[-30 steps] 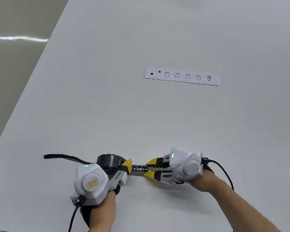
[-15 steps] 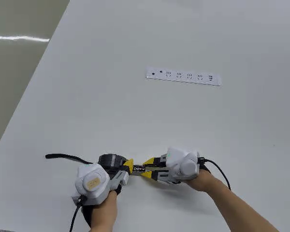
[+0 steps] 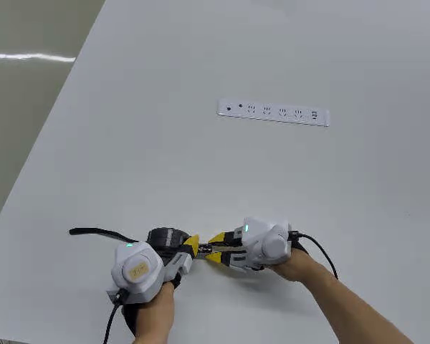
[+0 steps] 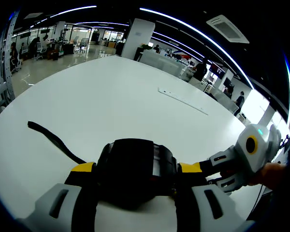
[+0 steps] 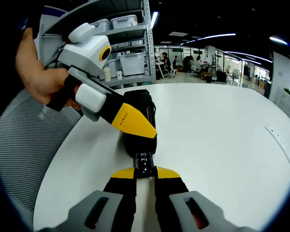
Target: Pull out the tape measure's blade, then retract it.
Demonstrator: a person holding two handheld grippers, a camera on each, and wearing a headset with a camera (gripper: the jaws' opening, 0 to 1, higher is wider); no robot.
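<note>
Right gripper (image 5: 145, 173): jaws pinched together on the blade (image 5: 143, 161), right at the case mouth.
Left gripper (image 4: 136, 169): jaws clamped on the tape (image 3: 165, 237), one on each side of its black case.
Writing: "23" printed on the blade just ahead of the right jaws. The lettering on the left gripper's yellow tip is too small to read.
Tape: down on the table (image 3: 201, 165), near the front edge, between the grippers. The strap (image 3: 97, 232) trails left.
Blade out: a short stub, with the gripper tips nearly meeting.
Room: open white top ahead up to the strip (image 3: 274, 112), well apart. The table's left edge is near, with floor beyond.
</note>
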